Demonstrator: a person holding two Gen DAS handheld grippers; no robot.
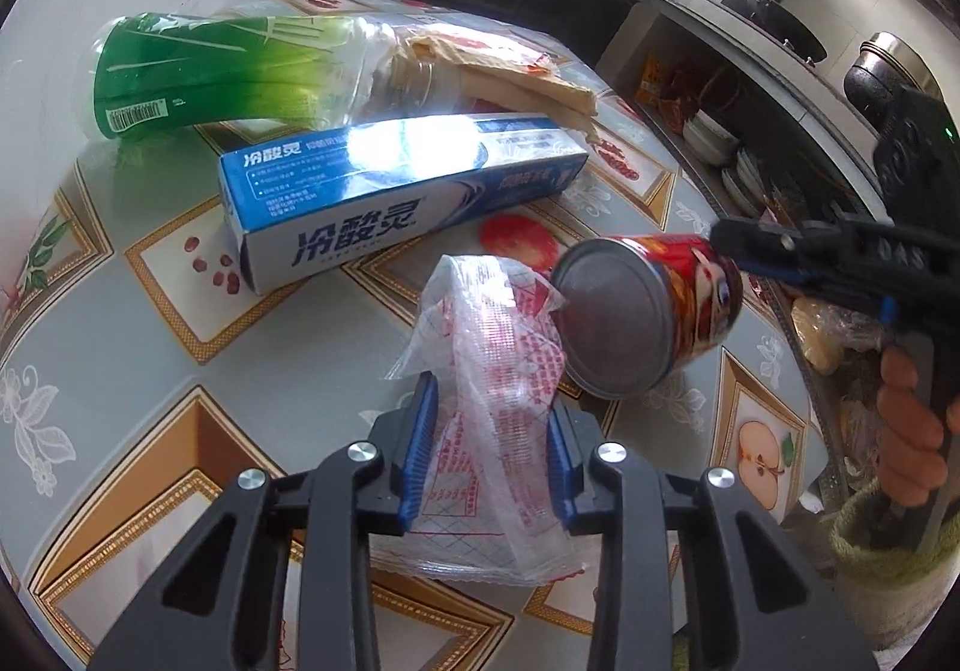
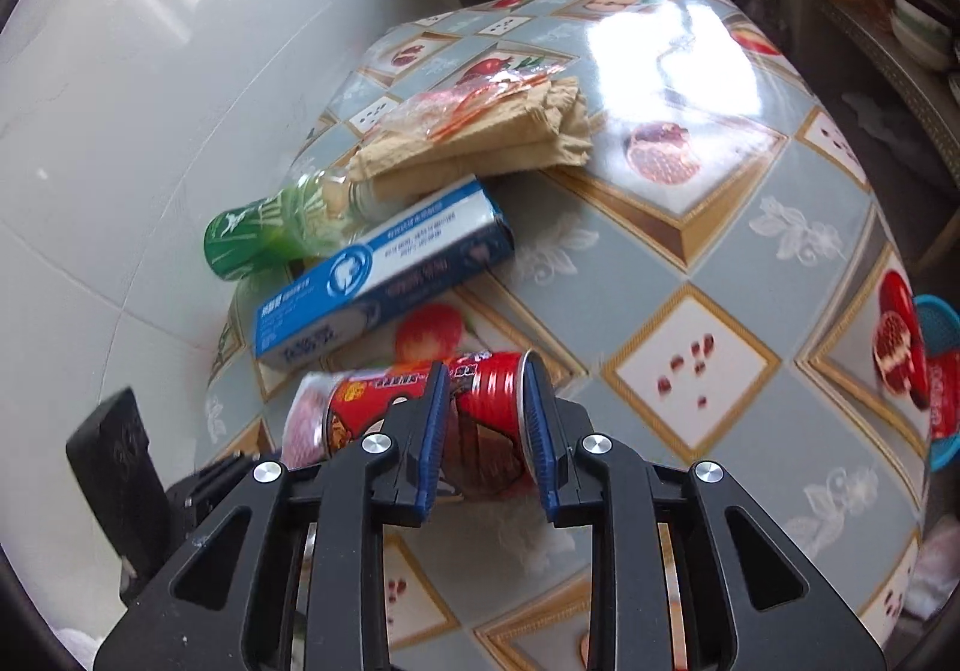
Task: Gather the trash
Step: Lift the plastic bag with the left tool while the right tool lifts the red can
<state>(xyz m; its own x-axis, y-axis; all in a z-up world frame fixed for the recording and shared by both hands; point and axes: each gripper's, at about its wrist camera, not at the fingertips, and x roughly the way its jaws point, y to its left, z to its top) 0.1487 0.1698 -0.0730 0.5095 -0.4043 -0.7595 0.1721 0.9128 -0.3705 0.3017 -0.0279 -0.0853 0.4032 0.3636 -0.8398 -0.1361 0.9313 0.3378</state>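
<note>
Both hands loaded with trash
My left gripper (image 1: 492, 449) pinches the plastic wrapper (image 1: 498, 371); my right gripper (image 2: 489, 431) clamps the red can (image 2: 474, 419) crosswise.

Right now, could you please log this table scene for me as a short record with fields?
left gripper: closed on clear plastic wrapper
right gripper: clamped on red can, tilted
still on table: blue toothpaste box, green bottle lying down, folded brown paper
task status: two items gripped, three left
</note>
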